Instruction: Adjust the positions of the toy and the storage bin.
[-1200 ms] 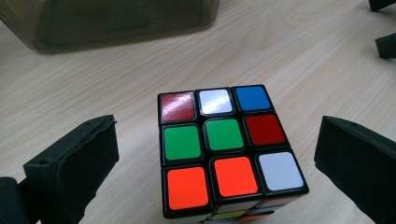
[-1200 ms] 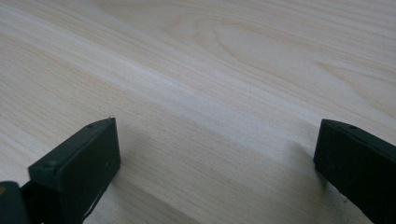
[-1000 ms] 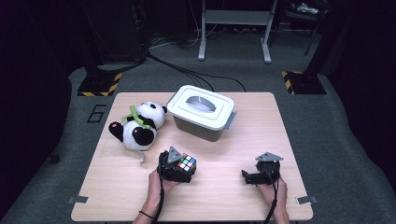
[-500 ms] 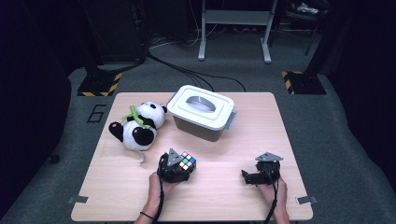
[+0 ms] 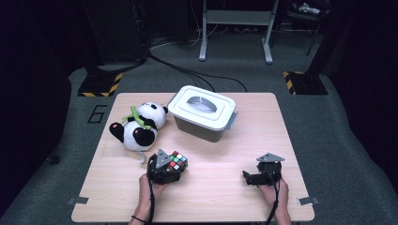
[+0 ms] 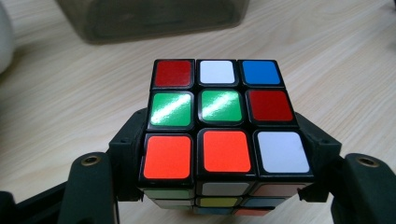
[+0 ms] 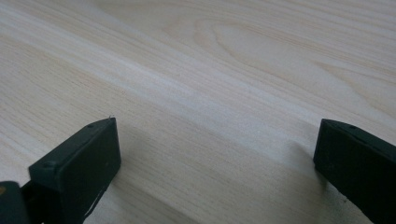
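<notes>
Pale wood-grain counter [image 5: 225, 197] carries everything. At its far middle sits a grey plastic bin with a white clip-on lid [image 5: 202, 112], and to the left of it lies a plush panda [image 5: 137, 128], well apart from the work in hand. At the near left the puzzle cube [image 5: 177, 161] sits between the jaws of the left claw [image 5: 171, 169], which have just been closing and now press on two opposite sides of it, as the left gripper view [image 6: 219, 140] shows.

Judging by its look, the cube is light, rigid plastic with glossy, rather slippery stickers, and its layers can twist. A flat hold across whole opposite faces, low and centred, seems safest; a corner grip could rotate a layer.

Right claw [image 5: 256, 178] rests at the near right with jaws spread wide, holding nothing.
</notes>
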